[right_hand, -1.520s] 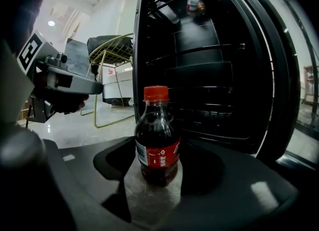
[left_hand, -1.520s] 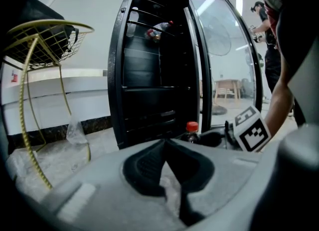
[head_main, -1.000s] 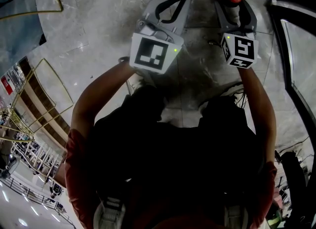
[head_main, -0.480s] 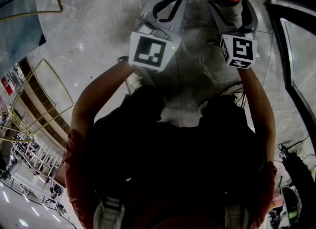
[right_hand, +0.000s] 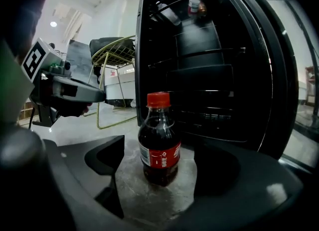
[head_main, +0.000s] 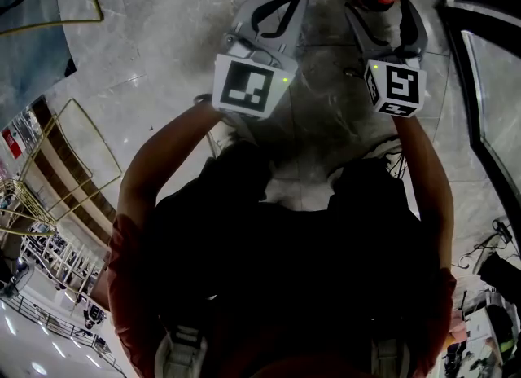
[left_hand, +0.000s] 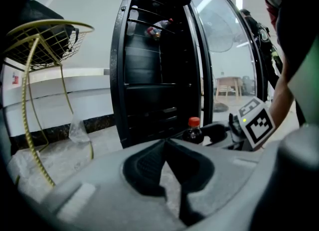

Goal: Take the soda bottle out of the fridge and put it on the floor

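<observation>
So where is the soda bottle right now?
In the right gripper view the soda bottle stands upright on the floor between the right gripper's fingers, which have just been opening, in front of the open fridge.

Head view dim; person (head_main: 277, 270) reads as a near-black mass, floor (head_main: 163, 34) grey with soft sheen. Gripper views brighter, heavy fisheye bending toward edges, black vignette corners. Ceiling lamp (right_hand: 53, 24) glares; fridge (right_hand: 209, 75) interior dark; bottle (right_hand: 159, 140) sharp, foreground soft.

A gold wire basket stand (left_hand: 47, 38) stands at ten o'clock in the left gripper view, clear plastic (left_hand: 79, 131) by its foot; a table (left_hand: 229, 82) sits far off at three o'clock.
</observation>
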A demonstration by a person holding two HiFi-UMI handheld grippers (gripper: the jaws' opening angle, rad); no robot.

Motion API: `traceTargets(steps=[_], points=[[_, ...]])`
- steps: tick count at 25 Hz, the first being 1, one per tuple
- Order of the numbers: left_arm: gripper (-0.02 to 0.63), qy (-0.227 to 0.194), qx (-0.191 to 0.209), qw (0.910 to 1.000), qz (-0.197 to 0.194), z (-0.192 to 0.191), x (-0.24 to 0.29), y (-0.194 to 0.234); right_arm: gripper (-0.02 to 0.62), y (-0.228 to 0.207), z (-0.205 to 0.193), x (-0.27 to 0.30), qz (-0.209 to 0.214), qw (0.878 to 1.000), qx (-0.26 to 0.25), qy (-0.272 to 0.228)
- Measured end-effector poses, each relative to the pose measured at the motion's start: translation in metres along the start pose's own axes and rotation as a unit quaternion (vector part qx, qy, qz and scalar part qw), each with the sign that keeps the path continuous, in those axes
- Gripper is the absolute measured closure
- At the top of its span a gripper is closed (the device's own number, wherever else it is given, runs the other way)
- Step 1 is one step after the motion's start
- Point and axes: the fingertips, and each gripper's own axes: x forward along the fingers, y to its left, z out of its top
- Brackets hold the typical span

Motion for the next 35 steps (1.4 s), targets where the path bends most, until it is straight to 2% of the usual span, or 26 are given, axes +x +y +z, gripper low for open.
traceTargets(steps=[8, 14, 18, 24, 35], points=[[0.606, -0.003, -0.002, 1.0000, 0.004, 0.000, 0.000, 0.002, 0.172, 0.005, 0.030, -0.015, 0.002, 0.999, -0.013, -0.039], [0.606, -0.001, -0.001, 1.0000, 0.005, 0.000, -0.002, 0.004, 0.172, 0.009, 0.071, -0.039, 0.006, 0.995, -0.050, -0.083], [0.606, -0.002, 0.000, 1.0000, 0.004, 0.000, -0.001, 0.003, 0.172, 0.006, 0.089, -0.049, -0.006, 0.993, -0.035, -0.108], [0.606, -0.002, -0.002, 1.0000, 0.004, 0.001, -0.003, 0.003, 0.172, -0.003, 0.102, -0.060, -0.036, 0.991, -0.029, -0.122], [0.606, -0.002, -0.008, 1.0000, 0.005, 0.001, -0.004, 0.005, 0.173, -0.007, 0.102, -0.059, -0.045, 0.991, -0.029, -0.120]])
